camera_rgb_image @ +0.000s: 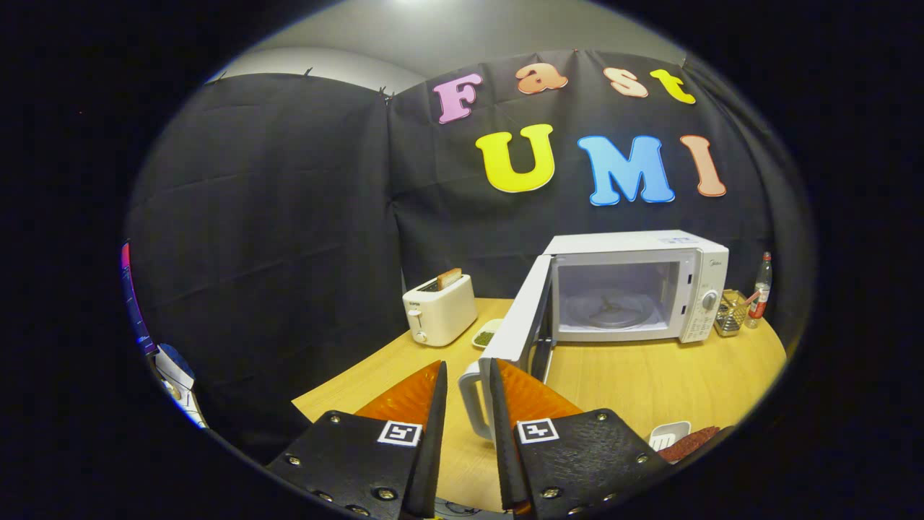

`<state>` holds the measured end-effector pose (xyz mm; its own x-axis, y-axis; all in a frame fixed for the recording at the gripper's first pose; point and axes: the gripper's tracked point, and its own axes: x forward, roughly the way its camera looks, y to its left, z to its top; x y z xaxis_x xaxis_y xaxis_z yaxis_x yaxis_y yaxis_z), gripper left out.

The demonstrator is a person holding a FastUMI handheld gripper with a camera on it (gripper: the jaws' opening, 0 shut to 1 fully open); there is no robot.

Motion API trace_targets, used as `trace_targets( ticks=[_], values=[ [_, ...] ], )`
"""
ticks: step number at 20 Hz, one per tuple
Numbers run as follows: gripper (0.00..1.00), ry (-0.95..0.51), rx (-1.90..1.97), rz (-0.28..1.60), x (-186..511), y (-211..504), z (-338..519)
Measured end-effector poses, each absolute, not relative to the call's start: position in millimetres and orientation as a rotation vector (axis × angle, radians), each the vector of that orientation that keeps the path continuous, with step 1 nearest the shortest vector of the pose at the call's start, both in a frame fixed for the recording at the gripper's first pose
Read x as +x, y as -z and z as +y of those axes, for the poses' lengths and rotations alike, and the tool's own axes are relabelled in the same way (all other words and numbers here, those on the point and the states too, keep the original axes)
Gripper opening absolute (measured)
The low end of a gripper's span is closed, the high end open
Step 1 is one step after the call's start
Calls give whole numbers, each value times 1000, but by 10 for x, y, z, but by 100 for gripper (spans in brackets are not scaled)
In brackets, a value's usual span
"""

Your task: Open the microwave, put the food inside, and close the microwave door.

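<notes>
1. Microwave: stands on table, cavity bare with turntable showing. Door swung wide open, its handle lying between the fingers.
2. Gripper: fingers slightly apart around the handle; contact cannot be told. Judged next: release the handle, back off clear of the door.
3. Food: reddish item near a white dish, beside the right finger; approach it low.

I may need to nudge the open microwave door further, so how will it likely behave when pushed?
The microwave door will probably swing stiffly as one rigid panel, since it stands hinged on the microwave. It looks light and likely moves easily. The gripper is open with the door's handle between its fingers, so it might slip off.
</notes>
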<state>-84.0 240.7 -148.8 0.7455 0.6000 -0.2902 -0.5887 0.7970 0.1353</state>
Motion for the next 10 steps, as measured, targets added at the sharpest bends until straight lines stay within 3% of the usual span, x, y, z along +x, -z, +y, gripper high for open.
trace_targets(
  ticks=[10],
  values=[
    [34, -392, -59, 247, -391, 1335, 1157]
  ],
)
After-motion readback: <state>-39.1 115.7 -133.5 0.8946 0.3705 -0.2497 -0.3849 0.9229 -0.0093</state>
